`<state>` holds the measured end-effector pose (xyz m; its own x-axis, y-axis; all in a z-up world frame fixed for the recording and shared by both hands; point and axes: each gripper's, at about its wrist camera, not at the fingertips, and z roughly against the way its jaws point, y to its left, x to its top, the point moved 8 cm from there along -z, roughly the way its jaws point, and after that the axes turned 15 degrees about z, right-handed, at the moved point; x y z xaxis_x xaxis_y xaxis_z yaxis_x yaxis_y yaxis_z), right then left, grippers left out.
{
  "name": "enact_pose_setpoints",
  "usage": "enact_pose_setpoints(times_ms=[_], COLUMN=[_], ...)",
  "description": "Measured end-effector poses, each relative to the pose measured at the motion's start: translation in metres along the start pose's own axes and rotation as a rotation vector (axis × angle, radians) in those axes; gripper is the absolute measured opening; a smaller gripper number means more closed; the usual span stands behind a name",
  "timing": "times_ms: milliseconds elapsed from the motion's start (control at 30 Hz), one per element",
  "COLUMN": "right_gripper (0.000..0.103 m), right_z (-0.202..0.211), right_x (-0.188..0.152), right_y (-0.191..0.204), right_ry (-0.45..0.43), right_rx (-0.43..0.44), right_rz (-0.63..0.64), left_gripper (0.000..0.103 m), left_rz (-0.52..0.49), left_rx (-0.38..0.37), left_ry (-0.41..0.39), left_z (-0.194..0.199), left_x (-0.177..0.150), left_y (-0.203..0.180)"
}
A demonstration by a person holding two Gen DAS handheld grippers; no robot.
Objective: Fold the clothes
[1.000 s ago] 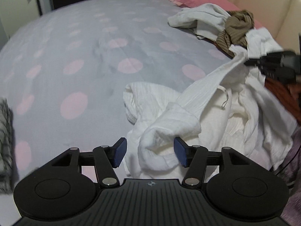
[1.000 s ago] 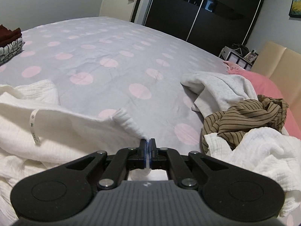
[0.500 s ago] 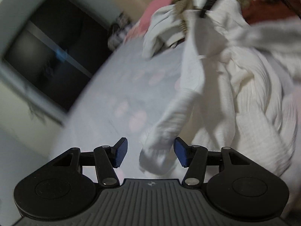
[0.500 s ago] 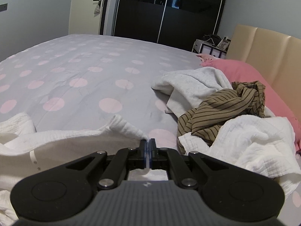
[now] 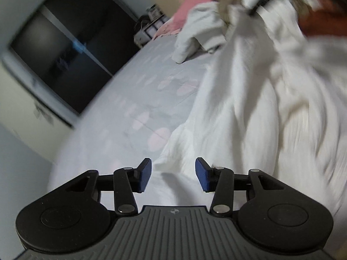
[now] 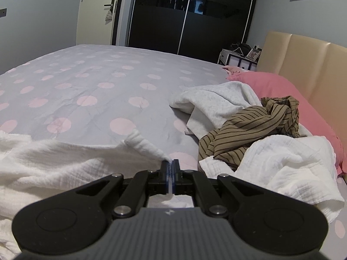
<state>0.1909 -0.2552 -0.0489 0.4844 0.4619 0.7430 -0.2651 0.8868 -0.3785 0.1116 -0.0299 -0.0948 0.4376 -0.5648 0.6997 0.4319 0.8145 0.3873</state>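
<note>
A: What is the right gripper [image 6: 170, 174] doing?
B: Its blue pads are pinched tight on a corner of the white crinkled garment [image 6: 71, 162], which spreads to the near left over the grey bedspread with pink dots [image 6: 104, 91]

A: And the left gripper [image 5: 173, 176]?
B: Its jaws stand wide apart, holding nothing. A fold of the same white garment [image 5: 249, 117] lies between and beyond the fingers, though that view is tilted and blurred

A: What else is on the bed?
B: To the right, a brown striped top [image 6: 251, 127] lies on a heap with a pale grey sweatshirt [image 6: 219, 104] and another white cloth [image 6: 282, 164], beside the pink pillow [image 6: 288, 91] at the beige headboard [image 6: 303, 60]
</note>
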Motion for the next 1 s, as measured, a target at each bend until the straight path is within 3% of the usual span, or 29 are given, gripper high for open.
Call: enact_pose_setpoints(times_ms=[67,167,267,367,433,467,533,600,767,1000], right_gripper=[0.003,0.003,0.003,0.003,0.003,0.003,0.003,0.003,0.003,0.003], right_z=[0.001,0.001,0.000,0.000,-0.001,-0.001,-0.001,0.000,0.007,0.016], right_x=[-0.001,-0.002,-0.005,-0.009,-0.011,-0.012,-0.014,-0.016,-0.018,-0.025], right_y=[0.001,0.003,0.003,-0.001,-0.003,-0.004,-0.004,-0.003,0.003,0.016], right_ry=[0.000,0.000,0.002,0.006,0.008,0.008,0.005,0.003,-0.012,-0.014], right_rx=[0.005,0.009,0.010,0.014,0.017,0.021,0.032,0.047,0.095,0.192], right_rz=[-0.002,0.001,0.004,-0.004,-0.008,-0.010,-0.010,-0.004,0.028,0.060], left_gripper=[0.046,0.046,0.046,0.044,0.023,0.019,0.008,0.005,0.004,0.003], left_rz=[0.105,0.172,0.207,0.170,0.153,0.168,0.223,0.292,0.425,0.489], left_rx=[-0.035,-0.039,-0.070,-0.057,-0.037,-0.039,-0.070,-0.099,-0.142,-0.098], left_ry=[0.027,0.096,0.166,0.217,0.261,0.274,0.274,0.261,0.183,0.139], left_z=[-0.005,-0.025,-0.046,-0.063,-0.073,-0.076,-0.075,-0.070,-0.041,0.001], left_x=[0.011,0.020,0.021,0.015,0.007,0.004,0.005,0.008,0.018,0.007], left_y=[0.014,0.026,0.027,0.017,0.016,0.017,0.022,0.029,0.056,0.092])
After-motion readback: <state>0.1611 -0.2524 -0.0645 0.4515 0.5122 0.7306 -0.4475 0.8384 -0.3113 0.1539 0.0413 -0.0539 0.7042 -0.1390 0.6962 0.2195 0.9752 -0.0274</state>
